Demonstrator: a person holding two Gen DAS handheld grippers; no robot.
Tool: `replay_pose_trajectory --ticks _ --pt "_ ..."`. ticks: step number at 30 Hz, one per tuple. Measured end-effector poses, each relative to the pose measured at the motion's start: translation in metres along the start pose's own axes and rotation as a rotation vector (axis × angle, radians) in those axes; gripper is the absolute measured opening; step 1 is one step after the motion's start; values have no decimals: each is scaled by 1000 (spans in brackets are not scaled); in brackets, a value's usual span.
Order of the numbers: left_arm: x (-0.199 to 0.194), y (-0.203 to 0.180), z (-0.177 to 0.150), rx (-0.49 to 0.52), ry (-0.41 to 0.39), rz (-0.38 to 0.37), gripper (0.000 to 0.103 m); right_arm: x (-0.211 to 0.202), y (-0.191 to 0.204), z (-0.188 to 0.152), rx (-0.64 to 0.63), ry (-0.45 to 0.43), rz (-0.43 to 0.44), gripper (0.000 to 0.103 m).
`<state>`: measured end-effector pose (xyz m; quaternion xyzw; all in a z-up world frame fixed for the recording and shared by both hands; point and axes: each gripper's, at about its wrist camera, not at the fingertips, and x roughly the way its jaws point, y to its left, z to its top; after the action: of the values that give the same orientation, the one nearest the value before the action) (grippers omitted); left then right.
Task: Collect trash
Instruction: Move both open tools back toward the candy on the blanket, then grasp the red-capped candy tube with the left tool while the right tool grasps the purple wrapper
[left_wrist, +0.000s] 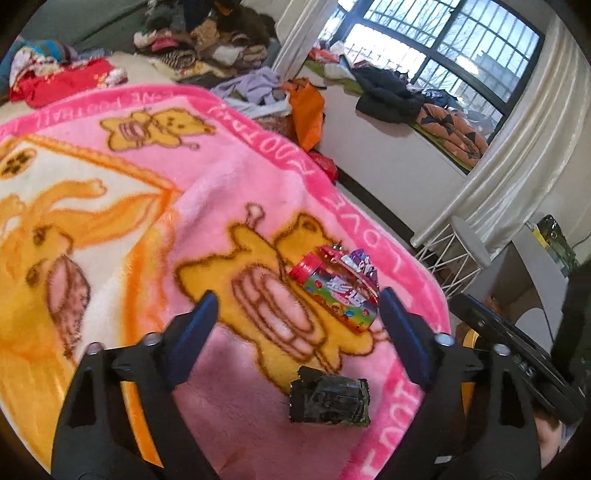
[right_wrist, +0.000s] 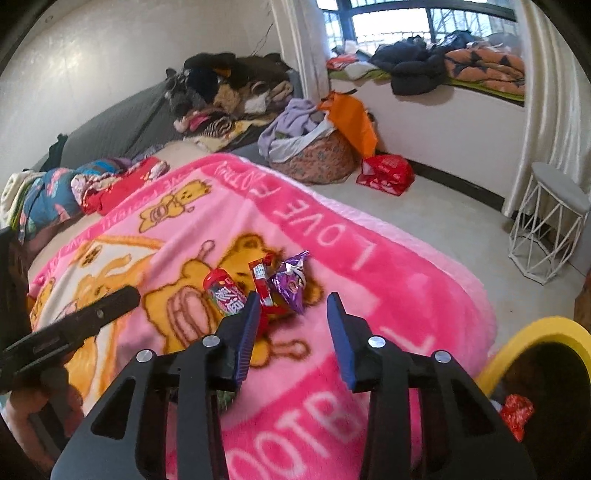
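Trash lies on a pink cartoon blanket. A red-capped candy tube lies just ahead of my open, empty left gripper. A red wrapper and a purple wrapper lie behind the tube. A dark crumpled wrapper lies low between the left fingers. My right gripper is open and empty, close to the candy tube, the red wrapper and the purple wrapper. A yellow-rimmed bin with red trash inside stands at the right.
Piles of clothes cover the bed's far end. A laundry basket, an orange bag and a red bag are on the floor. A white wire stool stands by the curtain. The left gripper shows in the right wrist view.
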<state>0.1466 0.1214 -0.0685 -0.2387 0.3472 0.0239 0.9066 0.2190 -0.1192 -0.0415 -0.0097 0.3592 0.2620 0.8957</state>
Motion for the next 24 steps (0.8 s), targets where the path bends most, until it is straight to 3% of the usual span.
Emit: replay_pose_trajectory --ticks 3,5,24 --pt "12 4 -1 -38 45 -21 58 19 -2 7 15 33 17 36" --pt "19 4 -1 -44 65 -30 56 31 -4 12 16 53 22 36" --pt "82 -1 7 -72 219 -56 51 116 -18 20 120 207 85 38"
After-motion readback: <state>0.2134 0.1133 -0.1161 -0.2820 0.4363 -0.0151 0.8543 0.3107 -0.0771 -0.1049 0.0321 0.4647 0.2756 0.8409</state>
